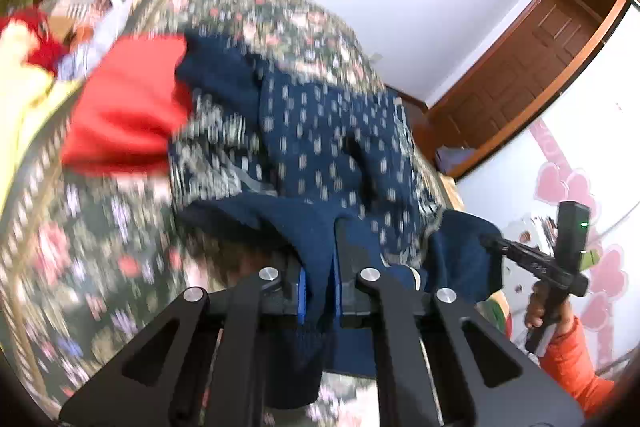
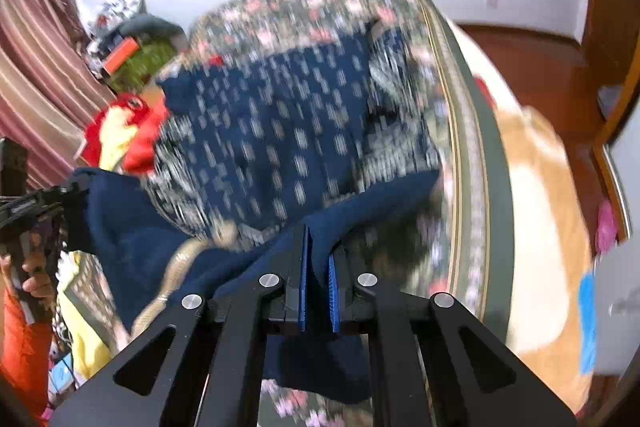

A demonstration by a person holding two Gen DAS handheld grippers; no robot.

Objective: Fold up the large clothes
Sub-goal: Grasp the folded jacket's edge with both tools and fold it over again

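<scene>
both fingers (image 1: pixel 320 267) around navy garment (image 1: pixel 320 131)

The left gripper (image 1: pixel 320 291), a black two-finger tool with blue pads, points downward, its jaws pinched tight on a fold of dark blue cloth (image 1: pixel 316 243). The right gripper (image 2: pixel 318 279), built alike, is clamped on the same cloth's edge. A hand (image 1: pixel 554 311) in an orange sleeve (image 1: pixel 576 363) grips the right tool's handle.
</scene>
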